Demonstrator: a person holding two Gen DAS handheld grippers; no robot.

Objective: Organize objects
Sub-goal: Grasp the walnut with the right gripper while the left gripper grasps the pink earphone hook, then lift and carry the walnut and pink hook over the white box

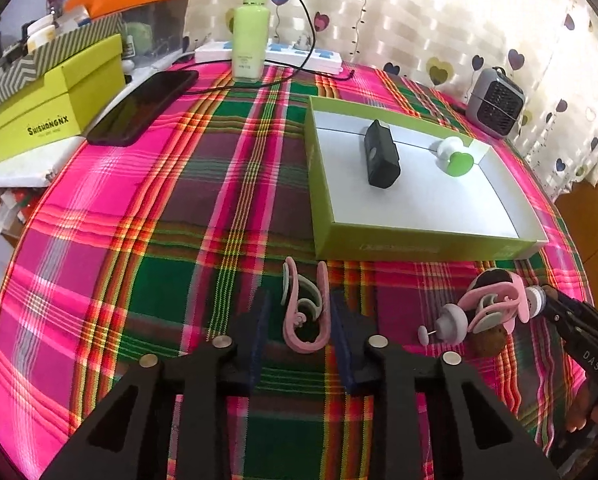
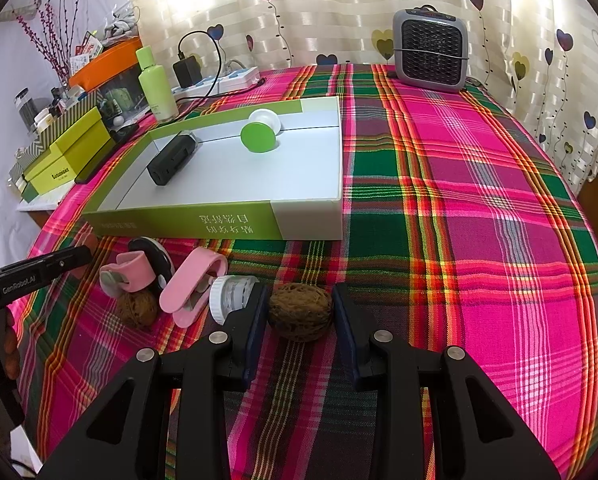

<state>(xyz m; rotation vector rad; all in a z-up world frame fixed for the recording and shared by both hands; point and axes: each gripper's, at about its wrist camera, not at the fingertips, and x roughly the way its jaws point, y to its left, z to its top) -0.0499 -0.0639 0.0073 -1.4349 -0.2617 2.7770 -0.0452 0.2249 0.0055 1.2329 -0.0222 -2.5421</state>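
In the left wrist view my left gripper straddles a pink clip lying on the plaid cloth. The clip rests against the right finger, and a gap shows at the left finger, so the gripper is open. In the right wrist view my right gripper is shut on a brown walnut, with both pads against its sides. Left of it lie two pink clips, a small white-capped bottle and a second walnut. A shallow green box behind holds a black block and a green-and-white round piece.
A green bottle, a power strip with a cable and a dark phone stand at the back left. Yellow-green boxes are stacked at the left edge. A grey heater stands at the back by the curtain.
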